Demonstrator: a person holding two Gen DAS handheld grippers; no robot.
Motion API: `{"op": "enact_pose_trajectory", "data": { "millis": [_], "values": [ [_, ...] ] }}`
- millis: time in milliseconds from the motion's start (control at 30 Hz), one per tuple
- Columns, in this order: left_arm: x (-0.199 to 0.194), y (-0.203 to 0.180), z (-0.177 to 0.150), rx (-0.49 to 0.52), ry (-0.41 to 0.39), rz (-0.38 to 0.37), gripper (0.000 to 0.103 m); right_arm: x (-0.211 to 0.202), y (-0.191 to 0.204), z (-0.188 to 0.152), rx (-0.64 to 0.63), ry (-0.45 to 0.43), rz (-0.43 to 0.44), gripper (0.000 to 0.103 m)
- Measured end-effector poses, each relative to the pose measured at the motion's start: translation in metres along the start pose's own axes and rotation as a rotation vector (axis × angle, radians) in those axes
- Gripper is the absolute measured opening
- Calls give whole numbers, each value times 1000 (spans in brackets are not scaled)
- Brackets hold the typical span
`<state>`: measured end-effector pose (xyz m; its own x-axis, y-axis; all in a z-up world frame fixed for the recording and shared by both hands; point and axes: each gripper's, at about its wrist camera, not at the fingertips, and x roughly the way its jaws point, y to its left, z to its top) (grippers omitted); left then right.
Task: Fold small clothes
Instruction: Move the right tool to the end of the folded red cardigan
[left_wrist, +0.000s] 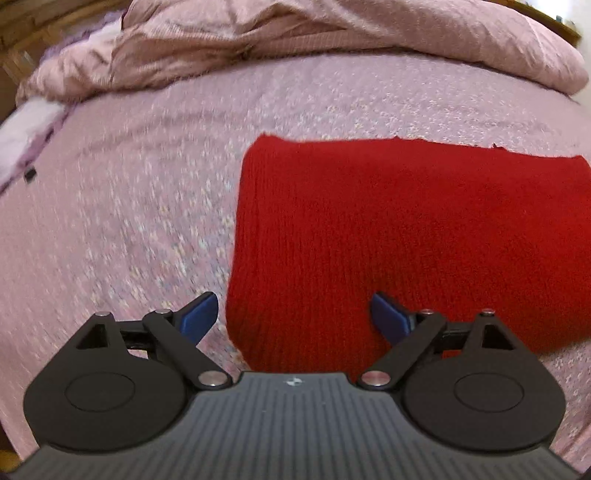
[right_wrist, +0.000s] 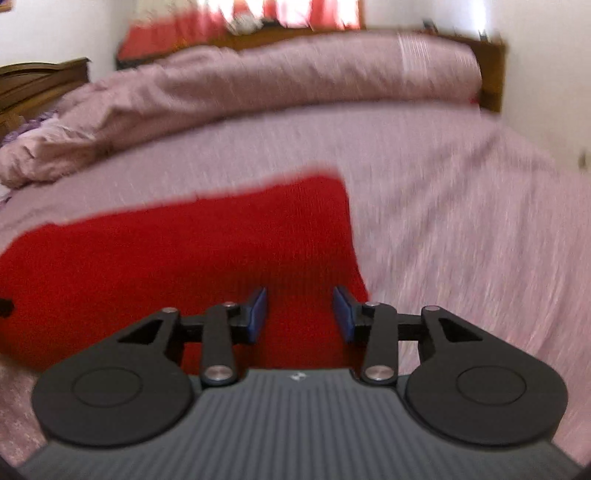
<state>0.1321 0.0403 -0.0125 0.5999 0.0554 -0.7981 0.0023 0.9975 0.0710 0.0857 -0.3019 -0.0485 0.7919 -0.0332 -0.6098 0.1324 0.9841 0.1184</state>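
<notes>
Left wrist view: a red knitted garment (left_wrist: 399, 236) lies flat and folded on the pink bedspread (left_wrist: 129, 221), filling the field from centre toward 3 o'clock. The left gripper (left_wrist: 293, 317) has its jaws spread wide with nothing clamped, straddling the garment's near left corner at 6 o'clock. A rumpled pink duvet (left_wrist: 295, 37) lies at 12 o'clock. Right wrist view, blurred: the right gripper (right_wrist: 300, 314) stands partly open over the garment's right edge, pads (right_wrist: 256, 314) not pressing the cloth

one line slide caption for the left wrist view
Open left gripper poised over the near left corner of a red knit garment lying flat on a pink bedspread.
</notes>
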Motion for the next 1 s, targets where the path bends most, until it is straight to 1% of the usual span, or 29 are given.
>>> {"op": "enact_pose_trajectory", "data": {
  "millis": [67, 167, 267, 367, 433, 500, 600, 800, 1000],
  "values": [
    [0, 4, -3, -29, -2, -10, 95, 1, -3, -8, 10, -38, 3, 42],
    [-3, 9, -6, -59, 10, -31, 95, -3, -6, -7, 61, -38, 8, 43],
    [-10, 13, -7, -73, 14, -31, 95, -10, -9, -5, 94, -34, 14, 43],
    [-16, 16, -8, -83, 14, -27, 95, -23, -10, -5, 135, -40, 27, 50],
    [-20, 17, -10, -83, 16, -21, 95, -34, -9, -5, 166, -49, 46, 59],
    [-25, 18, -11, -80, 13, -14, 95, -45, -7, -5, 187, -62, 56, 64],
    [-32, 20, -15, -78, 5, -18, 95, -55, -8, -6, 219, -65, 52, 68],
    [-40, 25, -22, -89, 7, -16, 95, -67, -12, -17, 320, -55, 37, 68],
    [-36, 31, -29, -105, 30, -13, 95, -61, -14, -33, 412, -29, 37, 68]
  ]
}}
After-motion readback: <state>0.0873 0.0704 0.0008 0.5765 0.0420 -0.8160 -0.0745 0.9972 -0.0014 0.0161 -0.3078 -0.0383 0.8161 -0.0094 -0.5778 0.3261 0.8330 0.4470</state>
